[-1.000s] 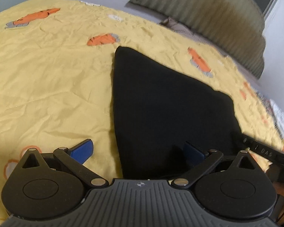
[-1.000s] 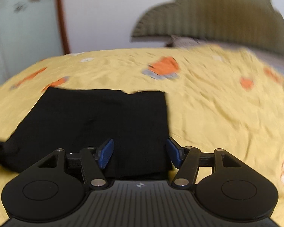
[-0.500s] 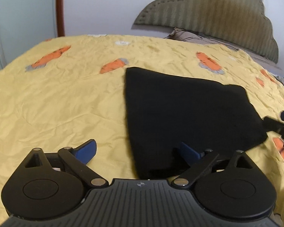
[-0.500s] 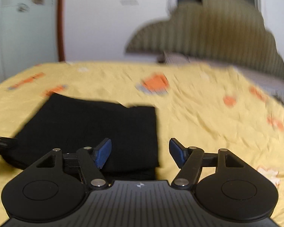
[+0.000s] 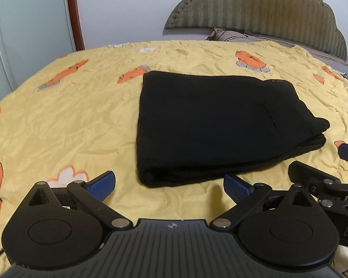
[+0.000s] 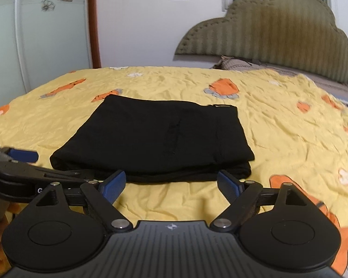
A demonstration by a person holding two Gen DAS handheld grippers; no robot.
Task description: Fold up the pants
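Bedroom, yellow carrot-print bedspread [image 5: 58, 120]: black pants [image 5: 215, 125] at 12 o'clock, a flat layered rectangle, edges stacked at 3 o'clock; left gripper [image 5: 169, 186] and right gripper [image 6: 171, 184] have drawn back off the cloth, both spread wide and grasping nothing, so folding looks finished.

Your left gripper [image 5: 169, 185] and right gripper [image 6: 171, 183] both hover just short of the pants [image 5: 211, 125], jaws spread wide (blue pads touching nothing), side by side, level.
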